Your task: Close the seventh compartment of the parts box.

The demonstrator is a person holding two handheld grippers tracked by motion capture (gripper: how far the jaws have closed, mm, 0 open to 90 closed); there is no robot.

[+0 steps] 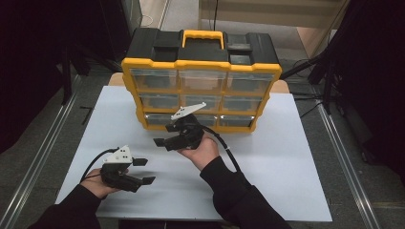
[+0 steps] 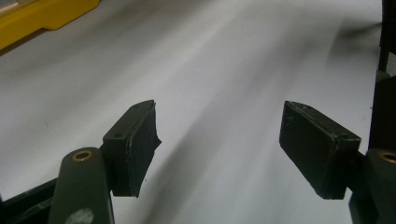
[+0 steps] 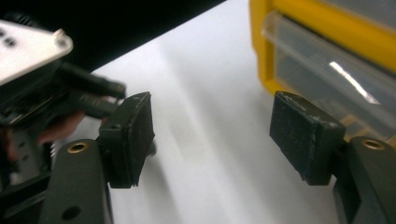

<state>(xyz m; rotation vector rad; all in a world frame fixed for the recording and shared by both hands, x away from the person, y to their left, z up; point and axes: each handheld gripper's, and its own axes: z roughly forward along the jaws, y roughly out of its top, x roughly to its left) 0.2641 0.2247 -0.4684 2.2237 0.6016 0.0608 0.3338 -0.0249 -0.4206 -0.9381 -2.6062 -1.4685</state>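
The organizer (image 1: 201, 81) is standing upright at the far middle of the table (image 1: 286, 181), its long side running left to right, drawers facing the person. The right gripper (image 1: 165, 135) is hovering just before the bottom row, jaws apart and empty. The left gripper (image 1: 143, 171) is resting near the front, released, nothing between its pads.

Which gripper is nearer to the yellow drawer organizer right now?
Right. The right gripper sits just in front of the organizer's bottom drawer row, open. The left gripper rests farther back near the table's front edge, also open.
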